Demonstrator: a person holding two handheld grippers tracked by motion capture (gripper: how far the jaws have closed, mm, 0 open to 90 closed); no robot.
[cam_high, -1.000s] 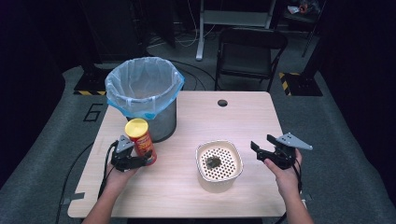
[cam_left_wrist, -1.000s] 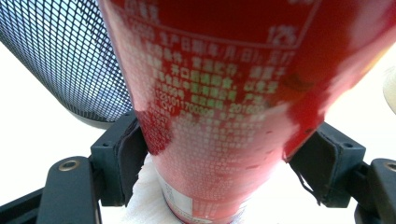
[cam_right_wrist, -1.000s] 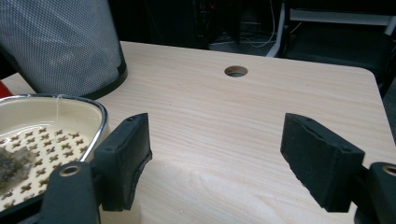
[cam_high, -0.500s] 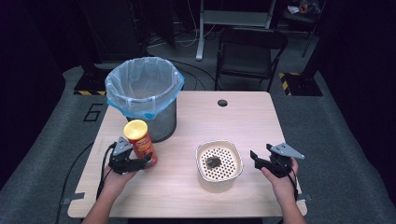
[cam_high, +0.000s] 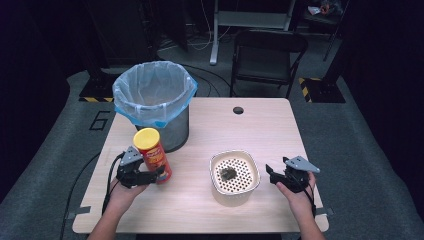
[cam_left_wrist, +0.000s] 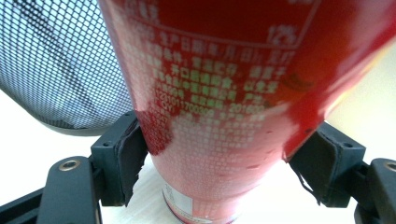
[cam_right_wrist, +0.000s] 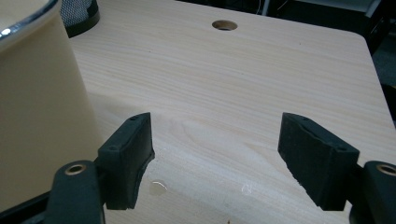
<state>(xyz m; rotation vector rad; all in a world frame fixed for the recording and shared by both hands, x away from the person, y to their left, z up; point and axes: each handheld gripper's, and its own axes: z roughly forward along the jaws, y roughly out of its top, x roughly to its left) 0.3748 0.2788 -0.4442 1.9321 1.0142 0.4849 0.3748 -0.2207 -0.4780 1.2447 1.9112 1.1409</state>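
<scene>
Right gripper (cam_high: 271, 176): lowered since one second ago, from a raised place at the table (cam_high: 240, 130) edge to low over the wood, just beside the cream strainer pot (cam_high: 235, 199). Jaws about half open, nothing between them; in the right gripper view (cam_right_wrist: 215, 154) only bare wood there, with the pot wall (cam_right_wrist: 42, 116) close at the left.

Left gripper (cam_high: 157, 176): almost no change of place. Closed on the lower part of the red can (cam_high: 152, 155) with the yellow lid, both pads (cam_left_wrist: 128, 154) pressed to its sides. Can (cam_left_wrist: 219, 93) upright at the left front of the table, just before the mesh bin (cam_high: 175, 135) with the blue liner; cannot tell whether the bottom rests on the wood or hangs a little above.

Probably a light can, of thin cardboard or thin metal, with a smooth glossy label. So, likely slippery and easy to dent. Better to hold firmly but without crushing, across the full width. Low grip on a tall body: liable to tip or swing when lifted fast. Better to raise slowly and keep vertical, or to take hold nearer the middle. For the pot: stiff wall, probably best taken by the rim.
</scene>
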